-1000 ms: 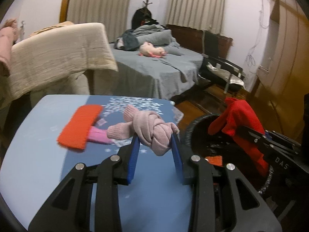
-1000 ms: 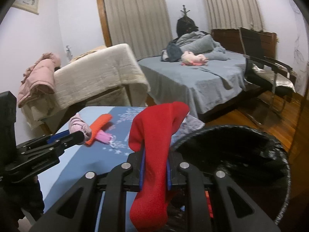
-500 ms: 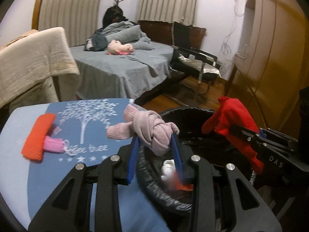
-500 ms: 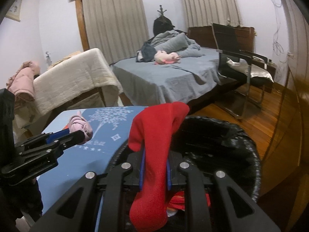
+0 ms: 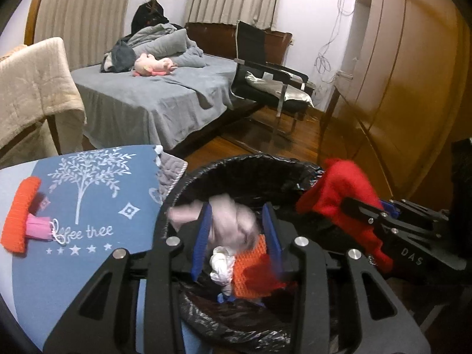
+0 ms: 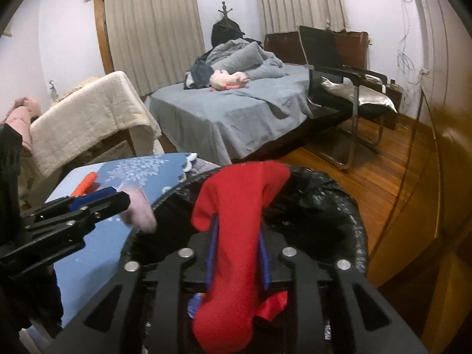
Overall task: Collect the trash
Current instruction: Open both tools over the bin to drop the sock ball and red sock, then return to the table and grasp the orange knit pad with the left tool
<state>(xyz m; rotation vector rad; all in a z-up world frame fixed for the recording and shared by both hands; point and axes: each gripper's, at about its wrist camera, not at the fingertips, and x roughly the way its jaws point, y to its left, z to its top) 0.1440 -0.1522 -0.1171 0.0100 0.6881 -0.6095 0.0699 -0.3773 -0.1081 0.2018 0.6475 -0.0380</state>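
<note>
My left gripper point(image 5: 236, 233) is open over the black-lined trash bin point(image 5: 236, 165). The knotted pink sock point(image 5: 233, 221) is blurred between its blue pads, dropping loose into the bin. It also shows in the right wrist view point(image 6: 138, 212). My right gripper point(image 6: 237, 250) is shut on a red sock point(image 6: 236, 206) and holds it over the bin point(image 6: 348, 215). The red sock also shows in the left wrist view point(image 5: 342, 197). Inside the bin lie an orange knit piece point(image 5: 253, 268) and a white wad point(image 5: 221, 265). An orange-and-pink sock point(image 5: 20, 215) lies on the blue table point(image 5: 88, 236).
A grey bed point(image 5: 153, 88) with a pink plush toy point(image 5: 152, 66) stands behind. A black chair point(image 5: 268, 73) stands on the wood floor at right. A beige blanket point(image 5: 32, 82) hangs at left. A wooden wardrobe point(image 5: 413, 73) is at right.
Both grippers moved right, from over the table to over the bin. My left gripper opened and the pink sock is falling out of it. The right keeps its red sock.
</note>
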